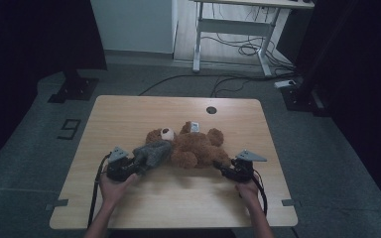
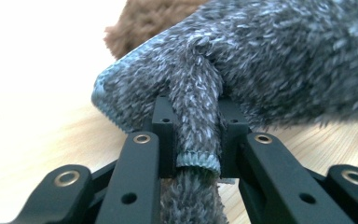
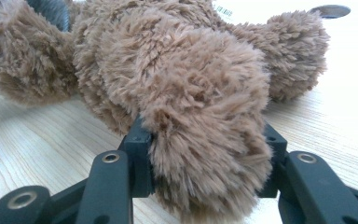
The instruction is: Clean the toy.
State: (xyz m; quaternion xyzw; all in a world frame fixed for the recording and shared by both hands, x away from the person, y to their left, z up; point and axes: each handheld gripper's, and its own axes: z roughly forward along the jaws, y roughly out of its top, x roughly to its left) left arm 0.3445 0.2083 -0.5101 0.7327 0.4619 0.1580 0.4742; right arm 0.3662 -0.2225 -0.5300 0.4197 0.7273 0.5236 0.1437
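Note:
A brown teddy bear (image 1: 196, 148) lies on its back across the middle of the wooden table (image 1: 129, 111), head to the left. A grey fuzzy garment (image 1: 151, 152) covers its upper body. My left gripper (image 1: 129, 168) is shut on a fold of the grey garment (image 2: 196, 126), pinched between both jaws. My right gripper (image 1: 226, 169) is shut on the bear's leg (image 3: 205, 135), brown fur bulging between the jaws. A white tag (image 1: 194, 127) shows on the bear's far side.
A round cable hole (image 1: 211, 110) sits near the table's far edge. Bare tabletop lies in front of and beside the bear. Beyond the table stands a white desk frame (image 1: 233, 29) with cables (image 1: 238, 82) on the floor.

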